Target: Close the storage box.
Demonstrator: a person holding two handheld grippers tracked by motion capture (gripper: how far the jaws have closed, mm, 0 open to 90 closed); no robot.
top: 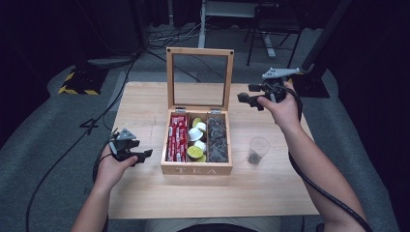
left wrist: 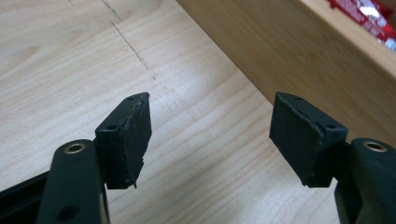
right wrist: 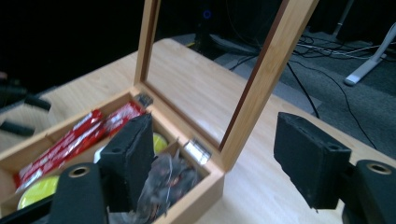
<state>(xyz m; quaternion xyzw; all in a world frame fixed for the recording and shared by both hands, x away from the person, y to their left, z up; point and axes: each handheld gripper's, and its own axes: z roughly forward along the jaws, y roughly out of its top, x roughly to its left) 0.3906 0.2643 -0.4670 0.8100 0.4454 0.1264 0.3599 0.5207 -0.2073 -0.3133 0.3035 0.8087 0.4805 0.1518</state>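
Note:
A wooden tea box (top: 197, 168) marked TEA stands mid-table with its glass lid (top: 199, 77) upright. Inside lie red packets (top: 177, 137), round white and green pods (top: 197, 140) and dark tea bags (top: 217, 140). My left gripper (top: 144, 155) rests low at the box's left side, open and empty, its jaws facing the box's wooden wall (left wrist: 299, 51). My right gripper (top: 245, 98) is held up to the right of the lid, open with nothing in it; its view looks down at the lid frame (right wrist: 266, 70), red packets (right wrist: 77, 137) and tea bags (right wrist: 166, 179).
A clear plastic cup (top: 257, 150) with something dark at its bottom stands right of the box. The wooden table (top: 145, 101) has bare room behind and in front of the box. Cables and stands cover the floor beyond.

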